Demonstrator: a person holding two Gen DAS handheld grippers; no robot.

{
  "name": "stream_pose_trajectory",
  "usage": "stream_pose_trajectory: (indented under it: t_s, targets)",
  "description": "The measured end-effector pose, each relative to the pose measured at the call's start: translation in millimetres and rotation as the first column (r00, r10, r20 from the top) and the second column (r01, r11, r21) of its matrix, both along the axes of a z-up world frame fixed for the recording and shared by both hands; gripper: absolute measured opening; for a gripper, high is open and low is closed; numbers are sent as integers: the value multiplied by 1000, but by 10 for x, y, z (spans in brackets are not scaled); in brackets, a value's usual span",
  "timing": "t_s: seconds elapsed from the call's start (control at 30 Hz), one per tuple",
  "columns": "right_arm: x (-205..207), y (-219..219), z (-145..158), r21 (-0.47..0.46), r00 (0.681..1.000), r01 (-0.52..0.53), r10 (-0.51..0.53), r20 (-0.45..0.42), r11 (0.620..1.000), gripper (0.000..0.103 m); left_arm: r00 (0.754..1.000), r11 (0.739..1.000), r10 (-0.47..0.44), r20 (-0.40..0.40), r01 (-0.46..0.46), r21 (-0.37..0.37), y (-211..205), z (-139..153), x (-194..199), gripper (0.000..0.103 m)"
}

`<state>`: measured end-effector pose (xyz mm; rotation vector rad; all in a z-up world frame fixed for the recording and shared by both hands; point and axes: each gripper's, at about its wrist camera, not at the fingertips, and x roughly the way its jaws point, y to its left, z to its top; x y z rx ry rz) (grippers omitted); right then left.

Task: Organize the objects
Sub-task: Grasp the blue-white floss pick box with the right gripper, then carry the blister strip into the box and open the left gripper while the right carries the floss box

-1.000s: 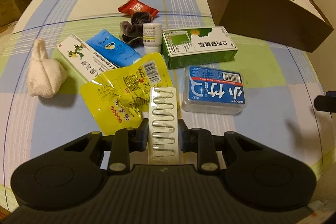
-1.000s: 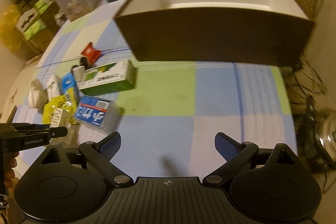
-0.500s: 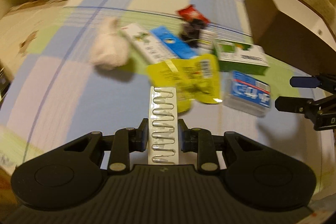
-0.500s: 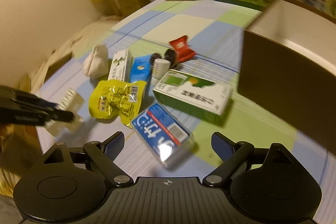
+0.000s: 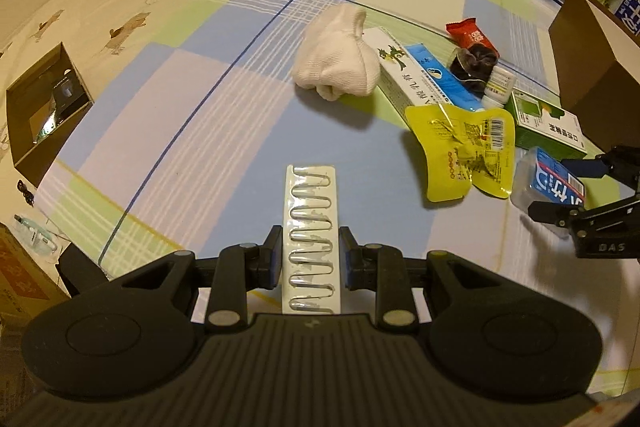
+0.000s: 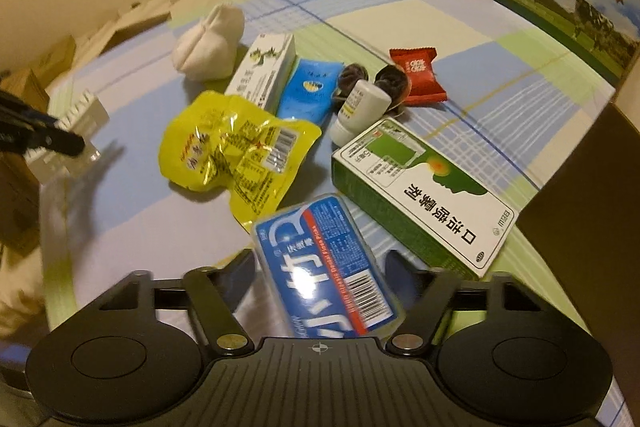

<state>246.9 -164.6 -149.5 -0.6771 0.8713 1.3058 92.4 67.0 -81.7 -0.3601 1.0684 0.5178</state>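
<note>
Between left fingers, ribbed blister strip

floss box before carton | pouch left of carton

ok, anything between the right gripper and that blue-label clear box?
Nothing visible. The blue-label clear box already sits between the open fingers of the right gripper; the green box lies just beside it, outside the gap.

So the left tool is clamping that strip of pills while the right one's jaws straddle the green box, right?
Not quite. The left gripper does clamp the pill strip, but the right wrist view shows the right gripper straddling the blue-labelled clear plastic box, not the green box beside it.
</note>
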Motion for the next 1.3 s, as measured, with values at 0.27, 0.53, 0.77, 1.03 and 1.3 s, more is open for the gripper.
stream_pose_trajectory:
  t_s: [0.27,0.53,0.77,1.03,1.3]
  targets:
    - [-69,-157,54,-11,995,97,-97,-5,995,55,998,999,-52,19,52,0,-124,47,148,23]
    - [151,-653,436,64,944,322,-315,-96,945,55,985,988,-155,77,155,3,-369,253,438,23]
    - [433,-1161,865,112,856,515,-503,-122,850,55,940,950,-312,141,312,24,-780,532,920,23]
    - [880,-1609,1278,177,759,651,-635,-141,739,55,854,879,-474,215,475,52,-1379,780,1697,23]
    - [1509,-1793,1547,241,682,727,-716,-150,643,55,789,832,-544,284,550,67,-1888,984,2478,23]
